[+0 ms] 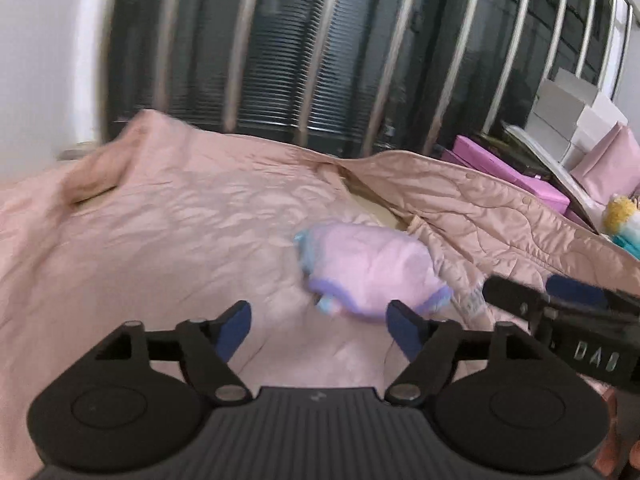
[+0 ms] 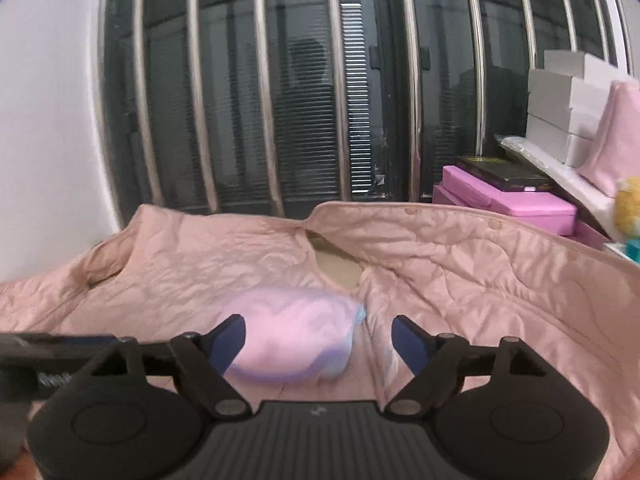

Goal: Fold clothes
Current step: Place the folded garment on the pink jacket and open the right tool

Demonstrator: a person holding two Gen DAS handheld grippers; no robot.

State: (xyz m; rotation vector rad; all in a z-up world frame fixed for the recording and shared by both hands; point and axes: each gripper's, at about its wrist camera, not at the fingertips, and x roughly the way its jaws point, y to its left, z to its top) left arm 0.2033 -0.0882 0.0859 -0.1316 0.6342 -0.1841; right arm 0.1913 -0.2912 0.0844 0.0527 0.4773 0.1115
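Note:
A small light-pink garment with purple and pale-blue trim (image 1: 370, 272) lies bunched on a pink quilted blanket (image 1: 160, 232). My left gripper (image 1: 320, 330) is open and empty, just short of the garment's near edge. The right gripper's black body (image 1: 560, 320) shows at the right of the left wrist view. In the right wrist view the garment (image 2: 292, 336) lies just ahead between the tips of my right gripper (image 2: 320, 340), which is open and empty. The left gripper's body (image 2: 48, 360) shows at the left edge there.
The blanket (image 2: 480, 280) is rumpled, with a gap showing beige bedding (image 2: 336, 268). Behind stands a window with metal bars (image 2: 340, 100). At the right are pink boxes (image 2: 520, 204), stacked white boxes (image 2: 560, 120), a pink pillow (image 2: 616, 140) and a yellow plush toy (image 2: 628, 208).

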